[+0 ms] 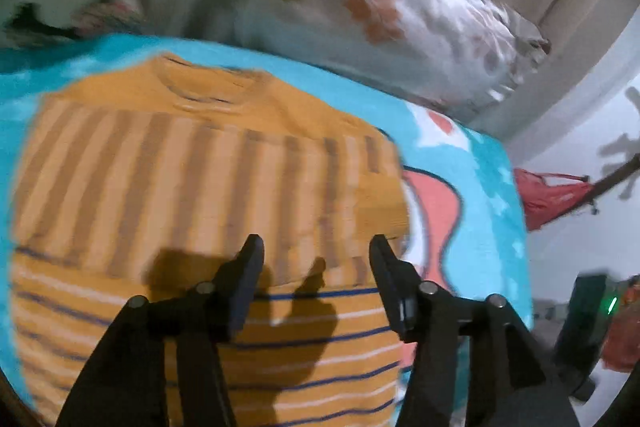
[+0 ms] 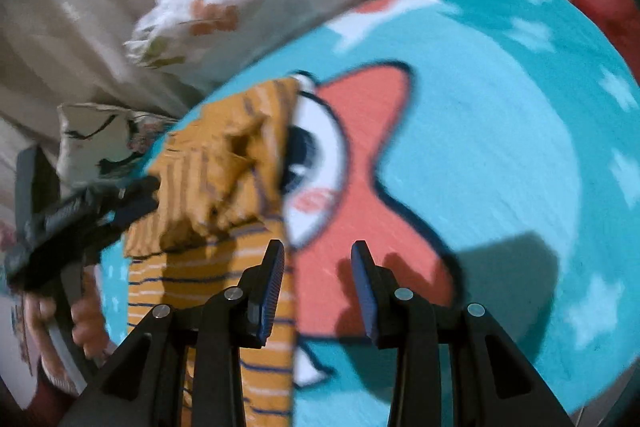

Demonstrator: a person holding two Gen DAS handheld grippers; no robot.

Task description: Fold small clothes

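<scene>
An orange striped shirt (image 1: 208,187) is shown spread on a turquoise cartoon-print blanket (image 1: 480,163), filling the left and centre of the left wrist view; its neckline lies toward the upper left of the frame, and its lower part carries thin blue and white stripes. The left gripper (image 1: 316,247) is seen at the bottom centre, above the shirt's right half; its jaws are held apart, and nothing is gripped between them. A floral pillow (image 1: 400,11) lies blurred across the upper right of that view, beyond the blanket; a red cloth (image 1: 548,199) is visible at the right edge.

In the right wrist view the shirt (image 2: 224,171) is seen folded over on itself at centre left, with a bunched upper layer; its right edge runs down the middle of the frame. The right gripper (image 2: 318,255) sits at the bottom centre with jaws apart and empty; its left finger lies over the shirt's edge, its right finger over the blanket's coral print (image 2: 360,163). The left gripper (image 2: 132,195) is seen at the left edge beside the shirt, held by a hand (image 2: 86,323) at lower left.
</scene>
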